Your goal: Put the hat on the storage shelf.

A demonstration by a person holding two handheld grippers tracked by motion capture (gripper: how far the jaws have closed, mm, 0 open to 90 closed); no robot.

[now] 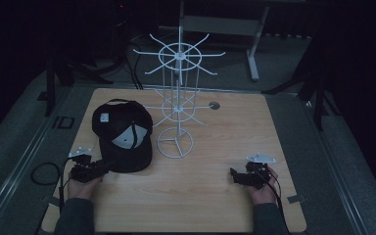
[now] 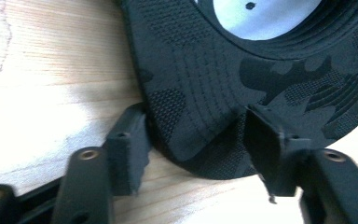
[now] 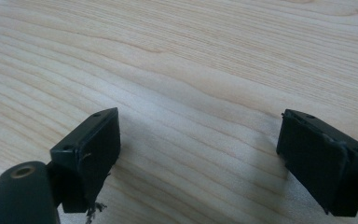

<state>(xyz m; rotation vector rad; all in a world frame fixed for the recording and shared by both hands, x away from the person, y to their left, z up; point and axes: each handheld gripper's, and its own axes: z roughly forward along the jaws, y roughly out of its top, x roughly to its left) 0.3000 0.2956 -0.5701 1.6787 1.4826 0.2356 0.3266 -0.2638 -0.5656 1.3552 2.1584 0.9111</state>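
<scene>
A black camouflage cap [image 1: 122, 134] with a white inner lining lies upside down on the left part of the wooden table [image 1: 200, 200]. Its brim [image 2: 200, 88] points toward the person. My left gripper [image 1: 104, 167] is at the brim's near edge. In the left gripper view it [image 2: 196, 140] stands open, with the brim's rim between its two jaws and a gap on each side. My right gripper [image 1: 234, 175] rests at the front right, away from the cap. In its own view it [image 3: 200, 144] is open over bare wood.
A white wire display stand [image 1: 176, 107] with hooked arms on two tiers rises just right of the cap on a round base [image 1: 175, 143]. A round cable hole [image 1: 214, 105] sits at the table's back. Beyond the table stands a grey desk frame [image 1: 254, 49]. A cable loop [image 1: 44, 174] hangs off the left edge.
</scene>
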